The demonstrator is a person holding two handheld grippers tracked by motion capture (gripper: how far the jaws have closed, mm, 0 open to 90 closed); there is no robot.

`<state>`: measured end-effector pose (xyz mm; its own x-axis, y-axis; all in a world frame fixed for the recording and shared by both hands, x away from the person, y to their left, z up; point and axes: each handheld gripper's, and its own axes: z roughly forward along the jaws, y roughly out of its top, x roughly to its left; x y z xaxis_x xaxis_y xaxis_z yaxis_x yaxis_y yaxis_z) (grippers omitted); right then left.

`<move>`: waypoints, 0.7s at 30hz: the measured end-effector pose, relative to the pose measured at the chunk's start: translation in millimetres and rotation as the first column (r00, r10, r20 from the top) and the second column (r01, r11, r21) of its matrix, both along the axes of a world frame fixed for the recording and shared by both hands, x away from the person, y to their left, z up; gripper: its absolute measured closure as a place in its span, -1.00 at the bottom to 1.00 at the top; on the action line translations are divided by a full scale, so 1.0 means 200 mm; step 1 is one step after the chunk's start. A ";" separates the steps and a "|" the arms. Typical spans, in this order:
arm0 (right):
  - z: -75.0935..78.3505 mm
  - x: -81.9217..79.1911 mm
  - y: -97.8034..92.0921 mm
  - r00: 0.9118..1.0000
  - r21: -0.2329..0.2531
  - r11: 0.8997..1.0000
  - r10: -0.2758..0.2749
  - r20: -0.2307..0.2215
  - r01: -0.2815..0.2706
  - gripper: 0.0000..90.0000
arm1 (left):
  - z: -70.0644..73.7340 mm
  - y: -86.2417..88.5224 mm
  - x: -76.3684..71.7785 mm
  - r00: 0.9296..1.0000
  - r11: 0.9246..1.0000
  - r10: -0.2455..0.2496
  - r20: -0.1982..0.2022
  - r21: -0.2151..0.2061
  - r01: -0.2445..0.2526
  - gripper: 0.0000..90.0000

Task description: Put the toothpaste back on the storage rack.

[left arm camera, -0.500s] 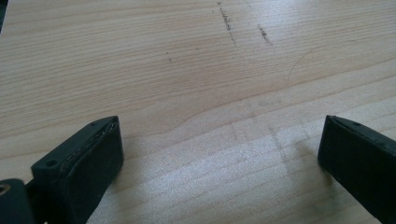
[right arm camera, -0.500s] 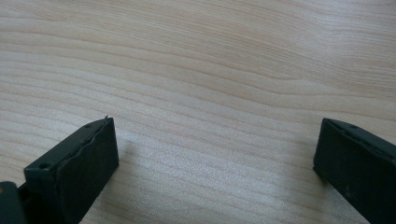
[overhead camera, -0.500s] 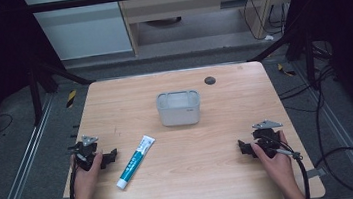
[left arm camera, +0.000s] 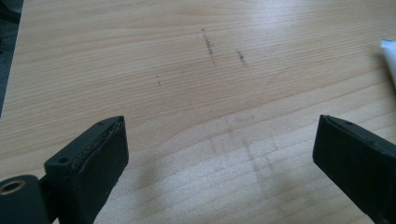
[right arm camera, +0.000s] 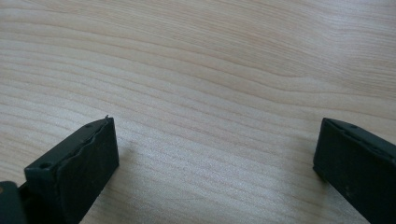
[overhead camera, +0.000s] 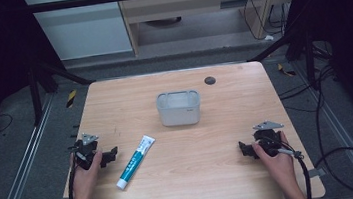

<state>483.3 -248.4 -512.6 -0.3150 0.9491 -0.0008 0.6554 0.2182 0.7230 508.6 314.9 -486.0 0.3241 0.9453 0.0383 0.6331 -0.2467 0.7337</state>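
Both grippers rest low at the near edge of the table [overhead camera: 189, 183], nothing in either. Left gripper [overhead camera: 112, 154] sits at the left, jaws spread wide (bare wood between them in the left gripper view), aimed toward the tube [overhead camera: 135, 161]. Right gripper [overhead camera: 242, 148] is at the right, jaws also wide, well apart from everything, plain tabletop under it in the right gripper view.

The tube, a toothpaste type, white with teal print, lies flat just beside the left gripper, slanted: cap end toward the person, crimped flat end pointing up toward the bin [overhead camera: 179, 107]. A corner of it pokes in at the right edge of the left gripper view [left arm camera: 389, 55]. The grey bin stands mid-table, open top, looks empty, well apart from the tube.

Handling, my guess: the tube is light, soft-walled and a bit slick, so it will dent and may squirm if pinched hard. Best hold is across the mid-body, jaws over the narrow width, or nearer the cap shoulder where it is stiffer (the crimp end is thin and floppy). It lies flat, so the jaws need to come down on its two long sides and close gently. The left gripper is the obvious one for it.
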 end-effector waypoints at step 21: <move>0.00 0.00 0.00 1.000 0.000 1.000 -0.008 0.001 0.008 -0.99 | 0.21 -0.16 -0.08 0.985 0.985 -0.170 -0.042 -0.030 0.169 -0.86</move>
